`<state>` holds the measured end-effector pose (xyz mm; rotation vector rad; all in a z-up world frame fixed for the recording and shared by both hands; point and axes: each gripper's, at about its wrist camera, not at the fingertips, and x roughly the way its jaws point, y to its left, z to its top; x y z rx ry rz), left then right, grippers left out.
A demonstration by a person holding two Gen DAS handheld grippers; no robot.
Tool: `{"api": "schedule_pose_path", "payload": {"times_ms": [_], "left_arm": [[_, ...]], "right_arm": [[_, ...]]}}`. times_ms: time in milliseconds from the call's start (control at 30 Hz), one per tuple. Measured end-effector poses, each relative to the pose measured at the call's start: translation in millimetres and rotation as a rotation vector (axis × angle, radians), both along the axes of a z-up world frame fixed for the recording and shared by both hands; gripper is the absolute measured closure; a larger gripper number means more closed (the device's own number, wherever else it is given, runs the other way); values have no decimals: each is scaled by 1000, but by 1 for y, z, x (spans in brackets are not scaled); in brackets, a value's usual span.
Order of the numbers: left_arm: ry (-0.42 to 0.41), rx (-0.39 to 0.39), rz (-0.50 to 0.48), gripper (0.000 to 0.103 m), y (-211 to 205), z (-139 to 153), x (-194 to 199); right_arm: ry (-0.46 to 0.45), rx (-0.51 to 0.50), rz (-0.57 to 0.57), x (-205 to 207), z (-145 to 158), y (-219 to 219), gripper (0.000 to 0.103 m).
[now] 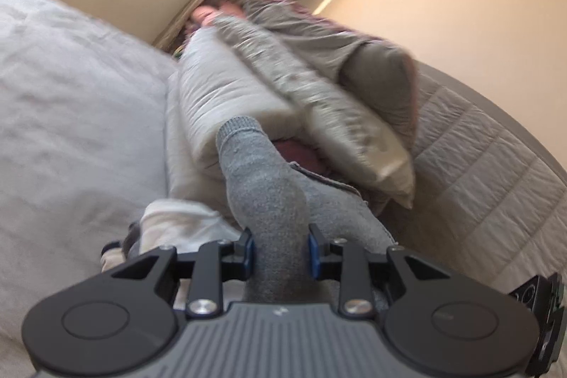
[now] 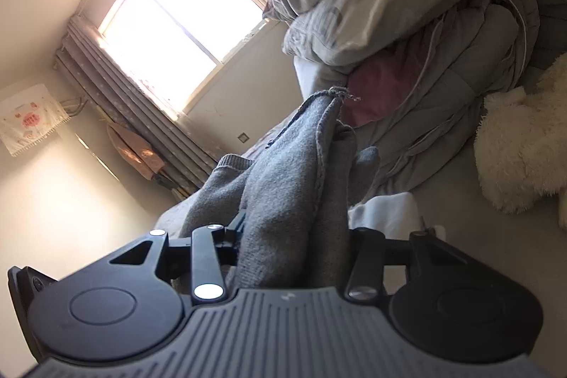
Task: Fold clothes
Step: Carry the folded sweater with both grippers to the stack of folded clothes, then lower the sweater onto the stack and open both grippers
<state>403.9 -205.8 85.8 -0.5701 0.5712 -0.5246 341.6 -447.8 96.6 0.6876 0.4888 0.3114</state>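
Where the bed lies bare beside the stacked pillows, you have open room. Your left gripper has its jaws clenched on the grey knit garment; your right gripper grasps the same garment, bunched and frayed, hiding its far finger. Quilted bedding crowds behind; the left view blurs.

Left hand-held gripper clamps grey knit garment; bed, stacked pillows beyond.

Left gripper and right gripper jaws clamped.
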Motion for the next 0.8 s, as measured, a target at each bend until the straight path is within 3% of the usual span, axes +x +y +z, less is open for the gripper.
{"api": "schedule_pose_path", "payload": {"times_ms": [200,300,433,533,633,800], "left_arm": [[13,99,25,64,-2,-25,1],[-35,164,47,54,0,-11,-6],[-137,224,68,50,0,11,-22],[-192,223,34,51,-3,20,-34],[-202,251,-23,51,-14,15,-43],[-161,326,-24,52,-23,-8,-43]], "right_arm": [[44,-55,-43,5,-32,5,43],[22,-77,-75,-1,-32,1,35],[-50,-128,-126,-14,-6,-11,34],[-130,-202,-118,-30,10,-6,50],[-159,-272,-95,-37,11,8,60],[-90,-331,-54,-29,-13,20,69]]}}
